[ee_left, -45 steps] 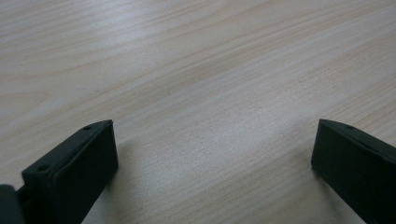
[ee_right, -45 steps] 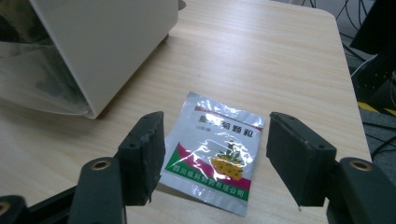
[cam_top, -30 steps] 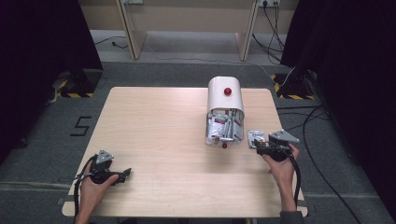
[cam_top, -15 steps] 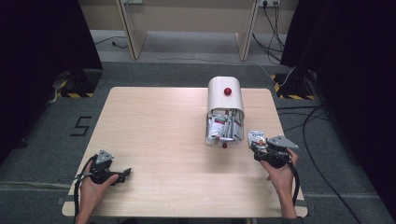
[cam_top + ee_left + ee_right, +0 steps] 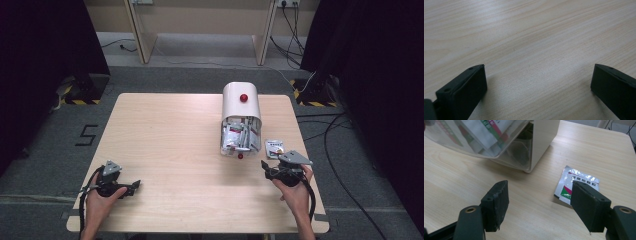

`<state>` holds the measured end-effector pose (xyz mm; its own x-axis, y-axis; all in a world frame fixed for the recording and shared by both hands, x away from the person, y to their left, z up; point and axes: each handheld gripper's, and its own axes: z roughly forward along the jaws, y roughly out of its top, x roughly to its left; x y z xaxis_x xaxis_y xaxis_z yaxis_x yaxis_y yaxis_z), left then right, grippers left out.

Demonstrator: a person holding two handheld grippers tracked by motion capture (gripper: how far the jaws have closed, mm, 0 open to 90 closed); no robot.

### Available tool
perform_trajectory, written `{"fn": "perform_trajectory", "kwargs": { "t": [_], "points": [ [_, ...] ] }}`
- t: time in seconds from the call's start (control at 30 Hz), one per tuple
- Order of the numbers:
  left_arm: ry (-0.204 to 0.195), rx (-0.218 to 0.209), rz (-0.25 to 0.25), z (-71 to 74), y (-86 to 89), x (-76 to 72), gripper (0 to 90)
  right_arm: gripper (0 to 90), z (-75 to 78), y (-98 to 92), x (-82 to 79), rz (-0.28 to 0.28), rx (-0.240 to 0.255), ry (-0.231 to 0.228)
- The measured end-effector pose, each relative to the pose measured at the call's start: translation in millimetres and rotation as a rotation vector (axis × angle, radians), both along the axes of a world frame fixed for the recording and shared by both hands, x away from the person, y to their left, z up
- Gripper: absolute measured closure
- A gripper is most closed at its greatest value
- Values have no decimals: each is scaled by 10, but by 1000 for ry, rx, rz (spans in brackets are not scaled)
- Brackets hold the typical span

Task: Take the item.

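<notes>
the right gripper [image 5: 540, 202] hovers low over the table [image 5: 165, 140], jaws wide and just now opening further, nothing between them. the sachet [image 5: 576, 183] lies flat just beyond its right jaw, beside the box [image 5: 241, 117] of sachets. the left gripper [image 5: 537, 82] rests near the table's front left, jaws wide, empty.

The packet [image 5: 577, 185] is partly hidden behind one jaw, print perhaps unreadable.
</notes>
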<state>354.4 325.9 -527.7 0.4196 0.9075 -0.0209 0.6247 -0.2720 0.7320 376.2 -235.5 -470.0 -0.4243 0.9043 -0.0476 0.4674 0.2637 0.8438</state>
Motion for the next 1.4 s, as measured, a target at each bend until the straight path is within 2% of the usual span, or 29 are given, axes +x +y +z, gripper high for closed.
{"fn": "perform_trajectory", "kwargs": {
  "t": [0.97, 1.23, 1.4],
  "points": [
    [0, 1, 0, 0, -1, 0, 0, 303, -185, 190, -151, 84, -17, 46],
    [0, 1, 0, 0, -1, -1, 0, 302, -241, 215, -210, 93, -15, 57],
    [0, 1, 0, 0, -1, -1, 0, 291, -256, 240, -234, 97, -31, 64]
  ]
}}
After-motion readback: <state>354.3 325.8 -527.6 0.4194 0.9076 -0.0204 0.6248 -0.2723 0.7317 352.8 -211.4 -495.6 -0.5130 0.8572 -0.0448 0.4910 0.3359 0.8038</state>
